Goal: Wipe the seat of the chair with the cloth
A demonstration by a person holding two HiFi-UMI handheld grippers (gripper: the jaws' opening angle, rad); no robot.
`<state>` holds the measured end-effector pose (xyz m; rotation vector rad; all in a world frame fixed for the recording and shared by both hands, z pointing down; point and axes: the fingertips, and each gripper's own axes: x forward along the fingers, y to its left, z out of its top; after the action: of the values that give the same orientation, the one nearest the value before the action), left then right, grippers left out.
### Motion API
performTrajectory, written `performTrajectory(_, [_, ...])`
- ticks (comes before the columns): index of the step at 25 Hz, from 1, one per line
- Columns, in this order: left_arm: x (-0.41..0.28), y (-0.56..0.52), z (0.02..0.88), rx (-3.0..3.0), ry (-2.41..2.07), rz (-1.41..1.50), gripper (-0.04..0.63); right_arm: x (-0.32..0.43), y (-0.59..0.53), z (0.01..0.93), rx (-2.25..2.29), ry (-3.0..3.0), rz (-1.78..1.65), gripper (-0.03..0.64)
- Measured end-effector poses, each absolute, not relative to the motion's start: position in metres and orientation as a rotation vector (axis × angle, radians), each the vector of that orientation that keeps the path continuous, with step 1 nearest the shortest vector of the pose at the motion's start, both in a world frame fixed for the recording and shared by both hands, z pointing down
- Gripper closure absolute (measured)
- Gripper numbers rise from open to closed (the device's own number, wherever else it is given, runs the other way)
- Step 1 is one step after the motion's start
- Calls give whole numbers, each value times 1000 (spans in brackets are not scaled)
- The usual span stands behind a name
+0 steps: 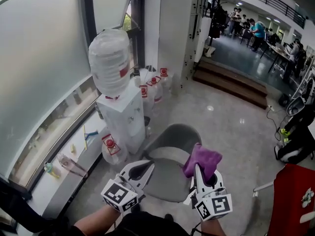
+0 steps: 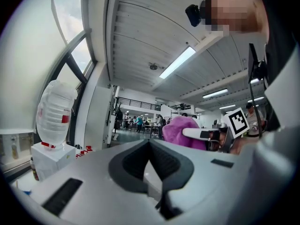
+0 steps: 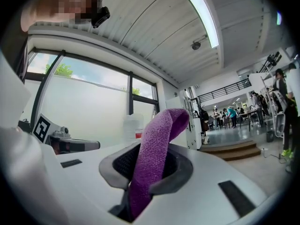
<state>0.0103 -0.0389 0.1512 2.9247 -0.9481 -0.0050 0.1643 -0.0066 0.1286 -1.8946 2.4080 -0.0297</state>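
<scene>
The right gripper [image 1: 204, 173] jaws pinch the purple cloth [image 1: 203, 160] above the grey chair [image 1: 170, 181] at lower centre, the left gripper [image 1: 146, 168] jaws pressed together, empty; best lower the cloth flat onto the seat, then sweep.

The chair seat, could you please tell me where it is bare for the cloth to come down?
The seat is bare in its middle, between the left tool and the cloth in the right tool. Crowded: bottles and dispenser beyond its far left.
</scene>
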Motion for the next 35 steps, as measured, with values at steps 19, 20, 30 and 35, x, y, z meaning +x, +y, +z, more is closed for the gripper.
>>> performTrajectory(19, [22, -63, 248, 2875, -765, 114, 588, 192, -16, 272, -2104, 2415, -266, 554])
performTrajectory(20, [23, -63, 257, 2872, -761, 123, 588, 195, -17, 286, -2117, 2414, -292, 554])
performTrajectory(30, [28, -60, 345, 2820, -725, 224, 588, 209, -13, 406, -2181, 2449, -482, 554])
performTrajectory(35, [27, -64, 390, 2784, -716, 240, 588, 210, -12, 462, -2211, 2466, -579, 554])
